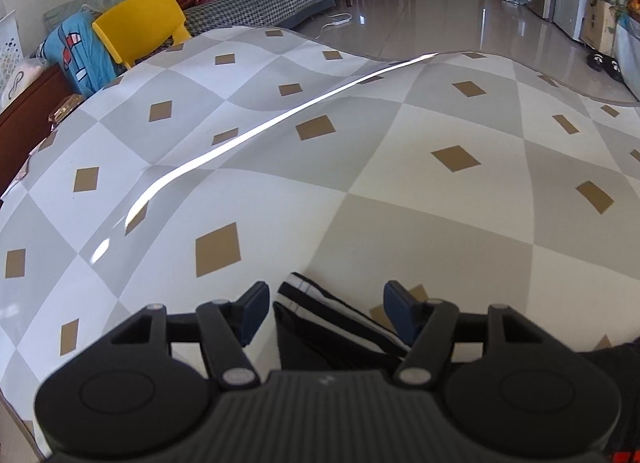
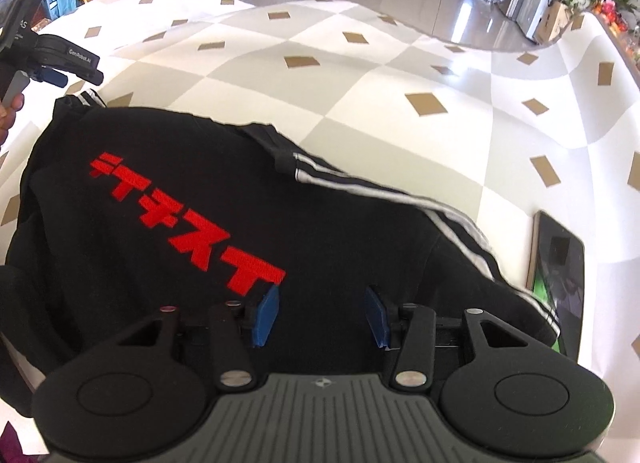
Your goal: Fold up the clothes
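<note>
A black sweatshirt (image 2: 168, 247) with red lettering and white-striped sleeves lies spread on the checked tablecloth (image 2: 360, 75). My right gripper (image 2: 322, 317) hovers over its near right part, jaws apart, and the fabric beneath looks flat and unpinched. In the left wrist view a striped sleeve end (image 1: 320, 315) lies under and between the blue pads (image 1: 254, 313) of my left gripper (image 1: 326, 313), which stands open without pressing it. The left gripper (image 2: 52, 75) also shows at the garment's far left corner in the right wrist view, held by a hand.
A phone (image 2: 556, 283) lies on the table just right of the sweatshirt. The tablecloth (image 1: 360, 167) has a raised crease running diagonally. Beyond the far edge stand a yellow chair (image 1: 140, 23) and a sofa (image 1: 260, 3) piled with clothes, then tiled floor.
</note>
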